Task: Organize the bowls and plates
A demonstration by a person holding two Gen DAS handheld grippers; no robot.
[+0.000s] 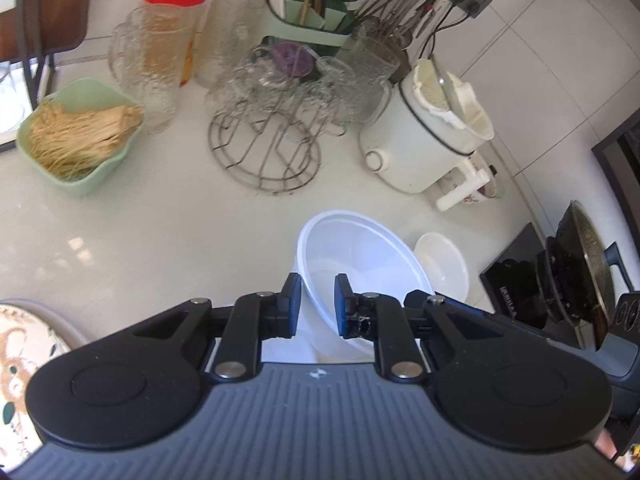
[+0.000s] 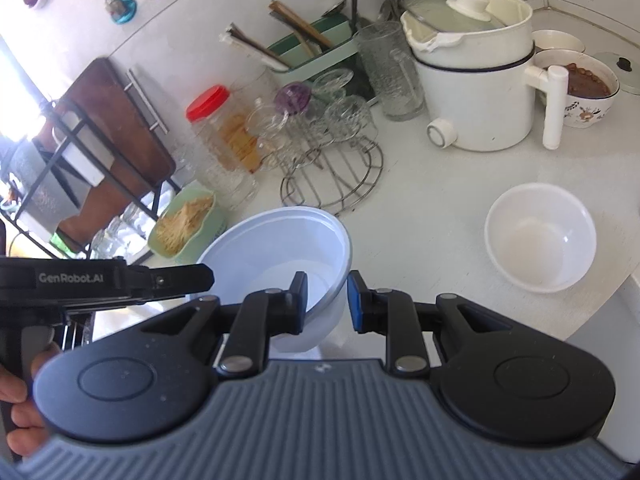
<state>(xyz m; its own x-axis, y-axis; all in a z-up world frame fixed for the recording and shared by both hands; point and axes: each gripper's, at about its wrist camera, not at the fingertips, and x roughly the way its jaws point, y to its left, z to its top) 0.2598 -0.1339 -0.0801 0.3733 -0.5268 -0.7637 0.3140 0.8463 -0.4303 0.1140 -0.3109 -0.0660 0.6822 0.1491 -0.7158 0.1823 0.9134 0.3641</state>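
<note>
Both tongs are clamped on one translucent white plastic bowl [image 1: 360, 264], each pinching the thin rim wall with one pad inside and one outside. From the left wrist camera, the left gripper [image 1: 317, 306] bites the near-left part of the rim; from the right wrist camera, the right gripper [image 2: 327, 305] bites the near-right part, and the left tool reaches in from the left with a person's hand [image 2: 18, 396] on its handle. The bowl is round, smooth and glossy, held just above the white countertop [image 1: 160, 240], its mouth tipped up and away from the cameras. Being round, it has no long axis.

Largest behind it is a cream electric pot [image 2: 476, 92], cylindrical, with a glass lid and white knob. Beside that stands a round wire rack [image 1: 264, 152] hung with textured clear glass cups. Left of the rack sits a clear jar with a red lid [image 1: 176, 20], then a pale green dish of dry straw-coloured strands [image 1: 80, 136].

Counted: two plain white bowls, the held one and a smaller, opaque, glossy white bowl [image 2: 540, 236] upright on the counter to its right, well apart. One patterned plate edge [image 1: 24, 356] shows at lower left in the left wrist view. A patterned bowl of brown food [image 2: 584, 92] sits behind the pot's handle.
</note>
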